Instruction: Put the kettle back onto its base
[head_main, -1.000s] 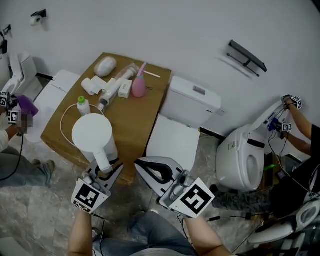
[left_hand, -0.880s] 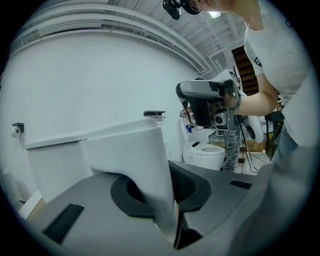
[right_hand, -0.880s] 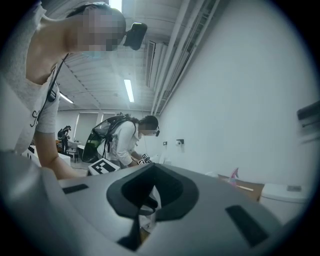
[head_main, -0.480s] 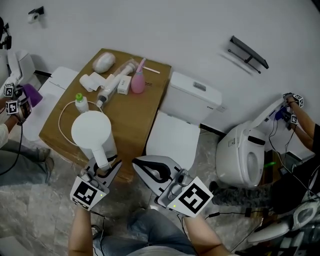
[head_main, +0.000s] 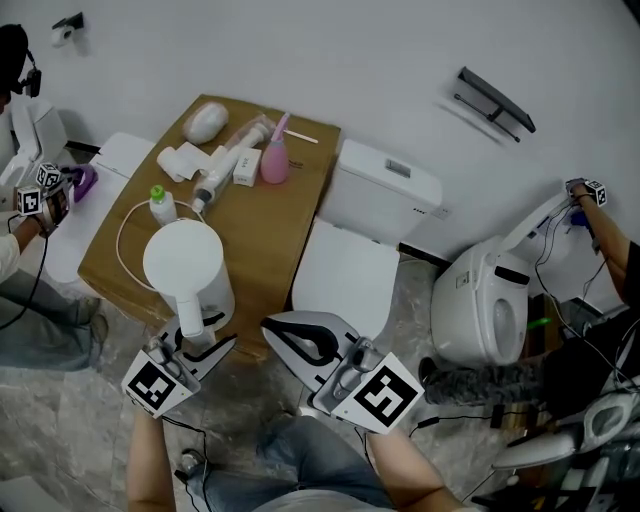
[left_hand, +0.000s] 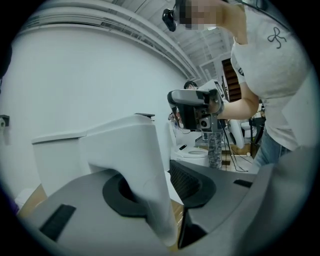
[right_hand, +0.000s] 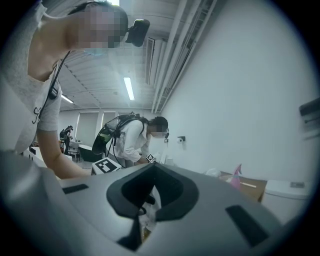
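Observation:
A white kettle (head_main: 185, 262) stands upright near the front edge of a cardboard box (head_main: 285, 235), and a white cord (head_main: 122, 240) loops out from under it. Whatever base it has is hidden beneath it. My left gripper (head_main: 200, 345) sits at the kettle's handle (head_main: 189, 318) with its jaws opening. In the left gripper view the handle (left_hand: 142, 165) stands between the jaws, with a gap on its right side. My right gripper (head_main: 300, 342) hovers level to the right of the kettle, off the box, shut on nothing (right_hand: 151, 175).
On the box lie a green-capped bottle (head_main: 163, 207), a pink bulb syringe (head_main: 275, 165) and several white items. A white toilet (head_main: 375, 225) stands right of the box, another (head_main: 488, 312) farther right. People with grippers work at the far left and far right.
My left gripper's jaws have spread apart from the kettle handle and it has drawn back a little toward me. The kettle and my right gripper stay put.

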